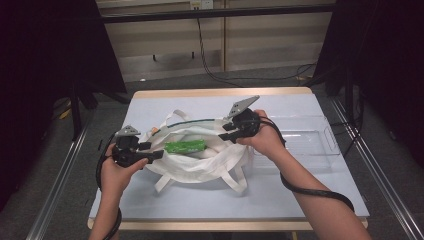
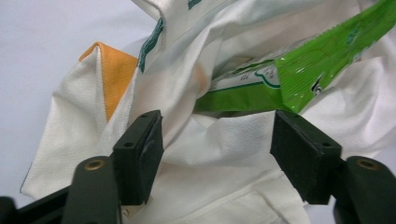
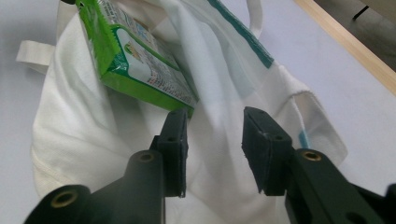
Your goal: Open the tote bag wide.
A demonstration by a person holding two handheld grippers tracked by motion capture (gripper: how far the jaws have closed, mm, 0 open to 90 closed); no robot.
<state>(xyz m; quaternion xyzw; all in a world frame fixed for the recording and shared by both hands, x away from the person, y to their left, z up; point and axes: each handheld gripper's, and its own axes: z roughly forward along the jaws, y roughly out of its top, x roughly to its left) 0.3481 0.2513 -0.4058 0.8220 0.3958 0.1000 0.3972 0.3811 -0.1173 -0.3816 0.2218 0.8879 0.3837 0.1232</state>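
Observation:
A white cloth tote bag (image 1: 200,167) with a green-trimmed rim lies open in the middle of the table. Inside it lies a green packet (image 1: 185,146). My left gripper (image 1: 156,153) is at the bag's left edge, my right gripper (image 1: 226,131) at its right rim. In the left gripper view the jaws of my left gripper (image 2: 217,140) stand wide apart over the bag cloth (image 2: 224,186), with the packet (image 2: 317,65) just beyond. In the right gripper view my right gripper (image 3: 215,140) is open, white cloth (image 3: 224,74) shows in the gap, and the packet (image 3: 135,60) lies ahead to the left.
A clear plastic tray (image 1: 310,142) sits to the right of the bag, behind my right hand. The bag's handles (image 1: 235,182) spread toward the near side. The table (image 1: 150,107) has a pale blue cover and a wooden back edge.

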